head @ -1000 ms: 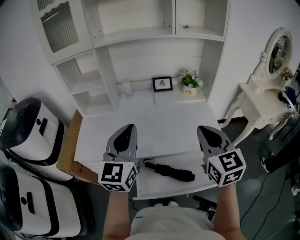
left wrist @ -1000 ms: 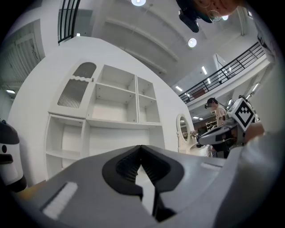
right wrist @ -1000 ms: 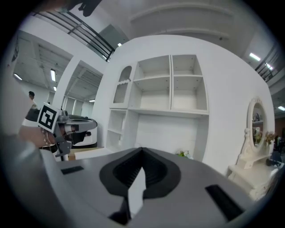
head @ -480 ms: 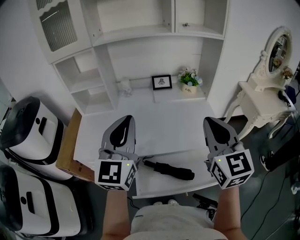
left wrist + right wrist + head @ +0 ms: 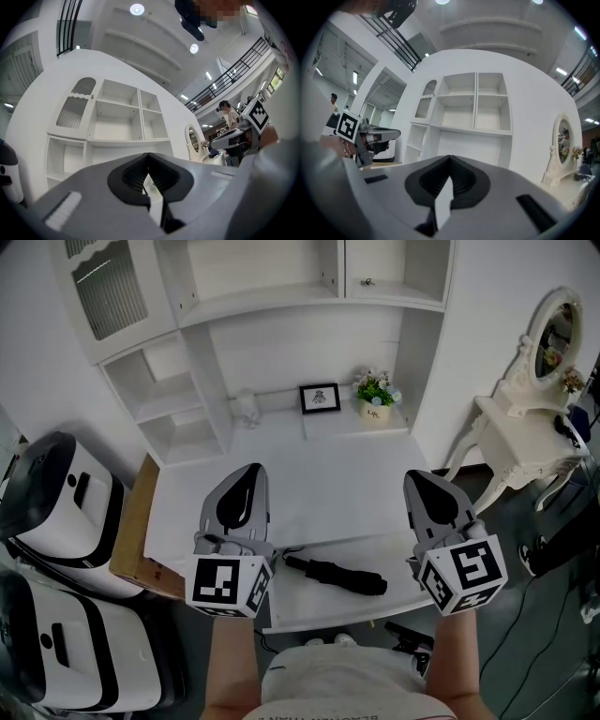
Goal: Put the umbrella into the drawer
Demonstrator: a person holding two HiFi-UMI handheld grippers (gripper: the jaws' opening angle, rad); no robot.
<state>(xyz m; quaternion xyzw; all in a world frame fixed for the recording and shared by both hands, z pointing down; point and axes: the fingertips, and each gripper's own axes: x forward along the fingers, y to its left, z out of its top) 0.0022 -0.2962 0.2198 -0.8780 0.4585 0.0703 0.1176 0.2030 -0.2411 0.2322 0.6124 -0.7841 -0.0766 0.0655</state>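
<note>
Plainly, the left claw (image 5: 246, 474) is pressed together with nothing between its tips, and the right claw (image 5: 419, 478) is likewise pressed together and empty. Both hover above the front of the white bench (image 5: 309, 493), well apart from each other and pointing away from the person. Between them and lower down, the black folded umbrella (image 5: 336, 575) lies on its side in the pulled-out drawer (image 5: 309, 610), touched by neither claw. At the back of the bench a small picture frame (image 5: 320, 397) and a flower pot (image 5: 376, 395) stand side by side, under white shelves (image 5: 272, 296). A dressing table (image 5: 520, 427) with an oval mirror (image 5: 555, 329) stands off to the right
</note>
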